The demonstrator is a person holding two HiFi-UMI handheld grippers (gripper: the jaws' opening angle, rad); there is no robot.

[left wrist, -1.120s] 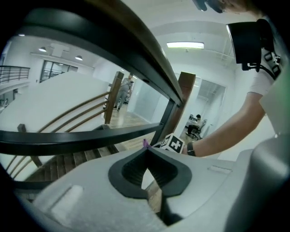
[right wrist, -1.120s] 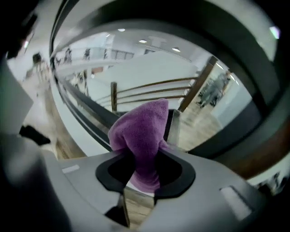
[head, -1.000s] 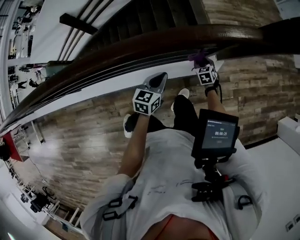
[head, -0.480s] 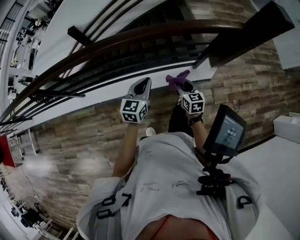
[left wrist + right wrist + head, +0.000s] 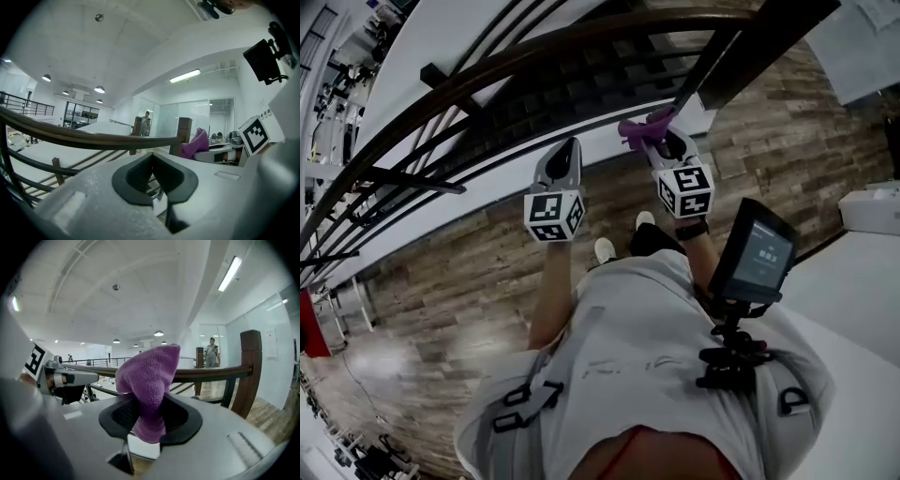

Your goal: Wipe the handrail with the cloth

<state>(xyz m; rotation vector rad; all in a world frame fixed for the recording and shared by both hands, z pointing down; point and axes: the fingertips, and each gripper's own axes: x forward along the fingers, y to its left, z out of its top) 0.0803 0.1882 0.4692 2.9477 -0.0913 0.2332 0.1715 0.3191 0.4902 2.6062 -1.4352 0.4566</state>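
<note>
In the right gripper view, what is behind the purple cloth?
The dark wooden handrail passes behind the purple cloth, with a post at its right end. The cloth covers the stretch of rail directly behind it, so contact cannot be judged.

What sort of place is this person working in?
Likely an upper landing of a large office-type building: a dark wooden handrail runs beside a stairwell, the floor is wood plank, and glass partition walls show farther off.

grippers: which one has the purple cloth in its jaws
The right gripper: its jaws pinch the purple cloth. The left gripper has its jaws closed on nothing.
</note>
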